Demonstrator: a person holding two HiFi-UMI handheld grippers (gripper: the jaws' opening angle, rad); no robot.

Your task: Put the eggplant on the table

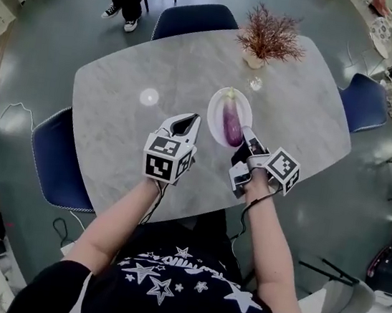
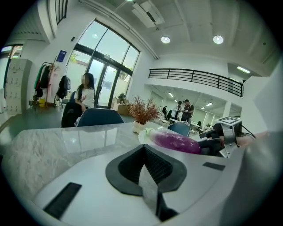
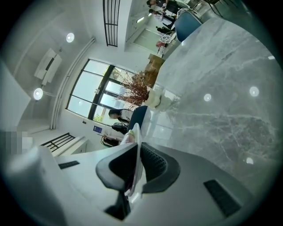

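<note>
Looking down, the head view shows the eggplant [image 1: 232,123] lying on a white plate [image 1: 215,114] on the marble worktop [image 1: 130,107], a plant [image 1: 269,36] farther back. The left hand-held gripper [image 1: 191,122] is just beside the plate, and the right hand-held gripper [image 1: 245,139] meets its near rim. In the left gripper view, the jaws are pressed together and empty. In the right gripper view, the jaws pinch the plate's rim, which is seen edge-on.

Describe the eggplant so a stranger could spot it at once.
On the marble table, in front of the dried plant, sits a white plate, its near rim pinched in the right claw. The eggplant lies along that plate: long, glossy, and the only purple thing on the table.
</note>
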